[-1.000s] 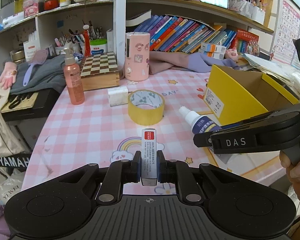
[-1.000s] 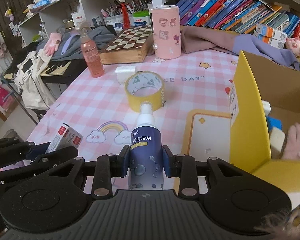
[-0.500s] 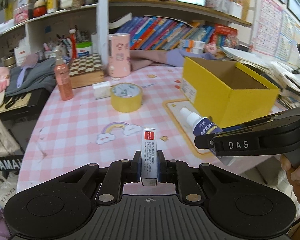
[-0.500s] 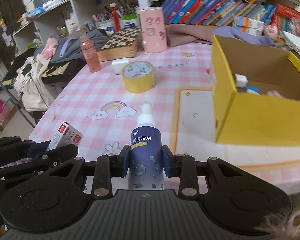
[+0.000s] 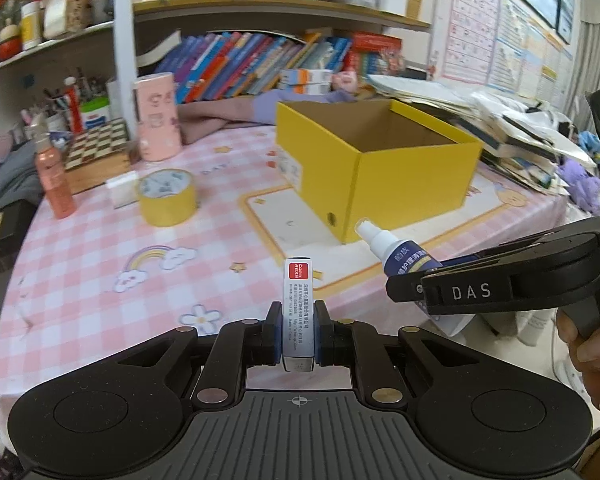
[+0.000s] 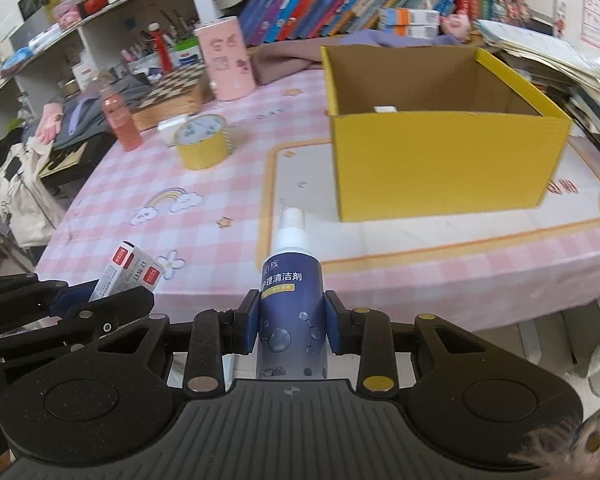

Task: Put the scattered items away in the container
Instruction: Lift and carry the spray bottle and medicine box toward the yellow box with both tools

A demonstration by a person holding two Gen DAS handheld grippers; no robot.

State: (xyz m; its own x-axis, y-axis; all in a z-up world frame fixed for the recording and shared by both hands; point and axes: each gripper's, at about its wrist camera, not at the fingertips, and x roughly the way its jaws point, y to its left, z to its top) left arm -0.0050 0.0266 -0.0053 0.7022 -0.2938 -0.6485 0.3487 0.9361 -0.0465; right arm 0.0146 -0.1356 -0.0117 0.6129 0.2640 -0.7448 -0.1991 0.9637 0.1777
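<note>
Left tongs (image 5: 297,334) clamped on a small white box (image 5: 297,312), right tongs (image 6: 291,322) clamped on a navy spray bottle (image 6: 291,300), both held above the near worktop (image 6: 228,184) edge, yellow box (image 6: 444,160) set beyond, open-topped, tape roll (image 5: 166,196) left on the worktop

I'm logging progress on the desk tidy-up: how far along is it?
Done: at least one small white item shows inside the yellow box. In hand: the left tongs grip a small carton; the right tongs grip a spray bottle. Neither is over the box. Left: the tape roll, white block and pink bottle.
</note>
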